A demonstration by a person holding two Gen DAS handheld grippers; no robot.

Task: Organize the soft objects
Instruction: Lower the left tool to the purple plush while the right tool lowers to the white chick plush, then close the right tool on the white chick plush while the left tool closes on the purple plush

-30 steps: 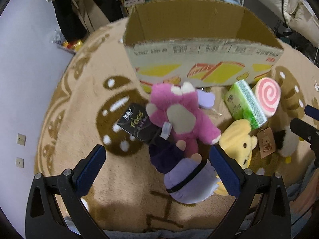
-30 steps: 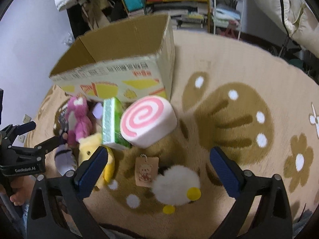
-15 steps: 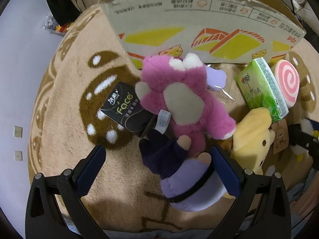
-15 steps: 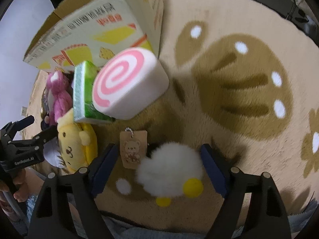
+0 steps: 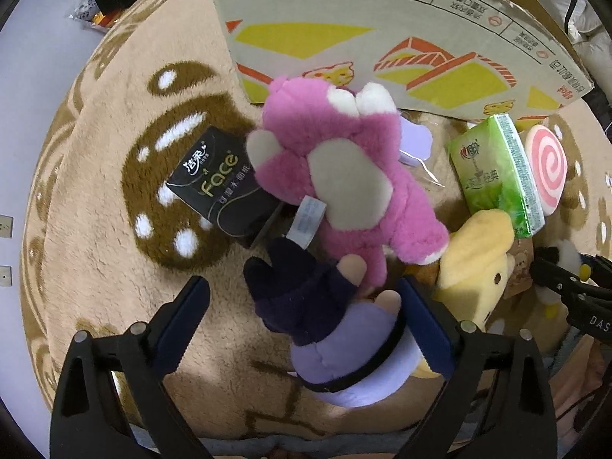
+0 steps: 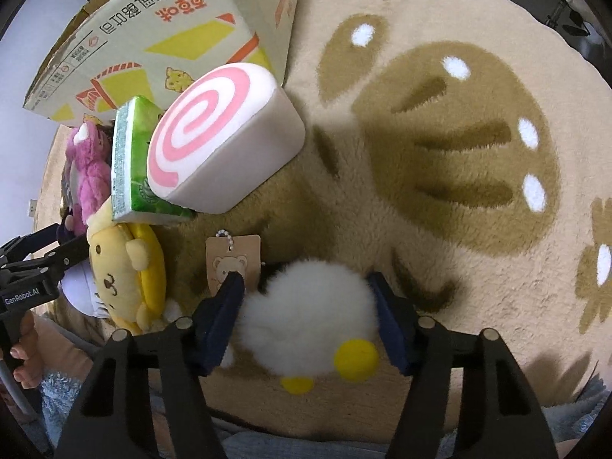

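The right hand-held gripper (image 6: 306,315) has the white puff (image 6: 306,313) straight ahead and right between its blue pads (image 6: 220,325), one pad on each flank, both touching or all but touching the fur; whether they are pressing it yet I cannot tell, since fur this loose hides any squeeze. The puff lies on the rug (image 6: 440,199) with its yellow bits toward the camera, its width across the jaw line, so the grip only needs to finish narrowing. The left hand-held gripper (image 5: 302,325) is spread wide and holds nothing: the purple doll (image 5: 336,329) lies between its pads, close against the right one and well clear of the left, long axis running roughly along the fingers, dark head away from the camera. The pink bear (image 5: 344,176) lies just past the doll and touches it (a wide close might catch its leg). The box (image 5: 382,38) stands beyond both heaps, farther along each gripper's line of sight, with the green pack (image 6: 130,168) and swirl cushion (image 6: 222,134) between it and the puff, so by my reading the right side is the nearer to a finished grasp, and the lift then goes forward and up over the cushion
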